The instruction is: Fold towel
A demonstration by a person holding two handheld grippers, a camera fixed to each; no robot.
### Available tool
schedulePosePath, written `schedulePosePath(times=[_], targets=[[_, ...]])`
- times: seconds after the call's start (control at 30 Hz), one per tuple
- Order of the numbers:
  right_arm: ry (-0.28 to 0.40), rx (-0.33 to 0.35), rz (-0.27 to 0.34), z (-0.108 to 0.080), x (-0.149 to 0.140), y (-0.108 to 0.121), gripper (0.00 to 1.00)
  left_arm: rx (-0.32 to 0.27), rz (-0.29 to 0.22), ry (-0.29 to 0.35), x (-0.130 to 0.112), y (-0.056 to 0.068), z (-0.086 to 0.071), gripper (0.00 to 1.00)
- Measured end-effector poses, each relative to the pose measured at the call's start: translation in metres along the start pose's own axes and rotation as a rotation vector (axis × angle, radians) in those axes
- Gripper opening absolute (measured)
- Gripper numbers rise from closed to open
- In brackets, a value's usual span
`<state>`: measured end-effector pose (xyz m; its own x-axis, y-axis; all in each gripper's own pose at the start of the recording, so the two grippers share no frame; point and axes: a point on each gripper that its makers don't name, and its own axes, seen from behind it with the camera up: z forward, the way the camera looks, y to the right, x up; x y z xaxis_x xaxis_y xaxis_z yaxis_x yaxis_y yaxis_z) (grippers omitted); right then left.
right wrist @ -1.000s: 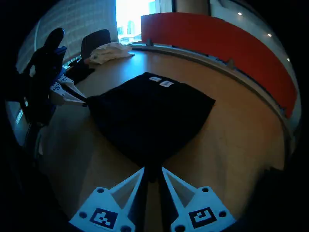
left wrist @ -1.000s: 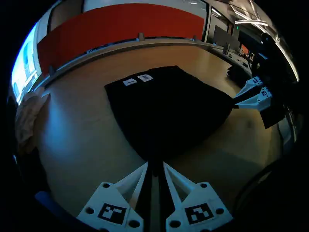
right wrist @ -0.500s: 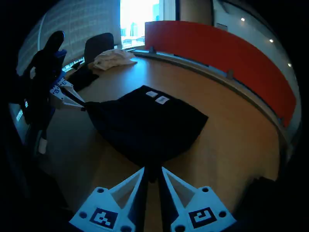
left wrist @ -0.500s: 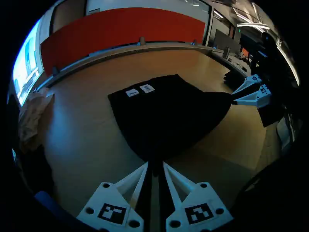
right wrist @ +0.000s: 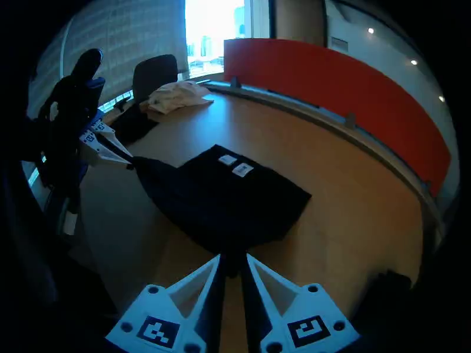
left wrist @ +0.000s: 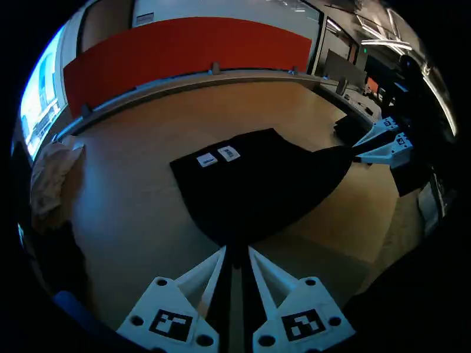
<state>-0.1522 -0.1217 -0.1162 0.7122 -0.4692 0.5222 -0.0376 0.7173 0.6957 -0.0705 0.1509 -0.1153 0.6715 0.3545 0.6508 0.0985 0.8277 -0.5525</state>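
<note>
Black towel [left wrist: 259, 182] on wood worktop [left wrist: 129, 200]: far half lies flat w/ two white labels [left wrist: 218, 156], near edge held up off the surface. Left tool [left wrist: 236, 252] narrow, pinching one near corner. Right tool [right wrist: 234, 260] narrow, pinching the other corner, edge hanging btwn them. Bare worktop all round towel, up to red divider [left wrist: 176, 44] at far rim. Pale cloth heap [right wrist: 176, 94] by window-side edge, well apart from towel.

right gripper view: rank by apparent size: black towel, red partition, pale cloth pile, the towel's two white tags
Largest: black towel and red partition, too close to rank; the towel is also nearer the camera.
Next: pale cloth pile.
Smallest: white tags.
</note>
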Motion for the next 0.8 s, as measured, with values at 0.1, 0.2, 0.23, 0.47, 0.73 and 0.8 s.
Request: schedulePosePath(times=[0.1, 0.2, 0.23, 0.47, 0.73, 0.8], targets=[[0.001, 0.004, 0.004, -0.006, 0.002, -0.002, 0.17, -0.006, 0.0, 0.0, 0.002, 0.002, -0.004, 0.1], [0.004, 0.007, 0.008, -0.011, 0.005, -0.003, 0.17, -0.01, 0.0, 0.001, 0.005, 0.004, -0.008, 0.1], [0.003, 0.009, 0.008, -0.013, 0.006, -0.003, 0.17, -0.011, 0.001, 0.001, 0.005, 0.005, -0.009, 0.1], [-0.001, 0.019, -0.003, -0.022, 0.009, -0.007, 0.17, -0.02, 0.004, 0.0, 0.008, 0.008, -0.015, 0.1], [-0.01, 0.032, 0.003, -0.028, 0.005, -0.016, 0.17, -0.029, 0.004, -0.008, 0.005, 0.01, -0.021, 0.1], [-0.013, 0.033, 0.007, -0.028, 0.003, -0.017, 0.17, -0.032, 0.002, -0.01, 0.004, 0.01, -0.021, 0.1]])
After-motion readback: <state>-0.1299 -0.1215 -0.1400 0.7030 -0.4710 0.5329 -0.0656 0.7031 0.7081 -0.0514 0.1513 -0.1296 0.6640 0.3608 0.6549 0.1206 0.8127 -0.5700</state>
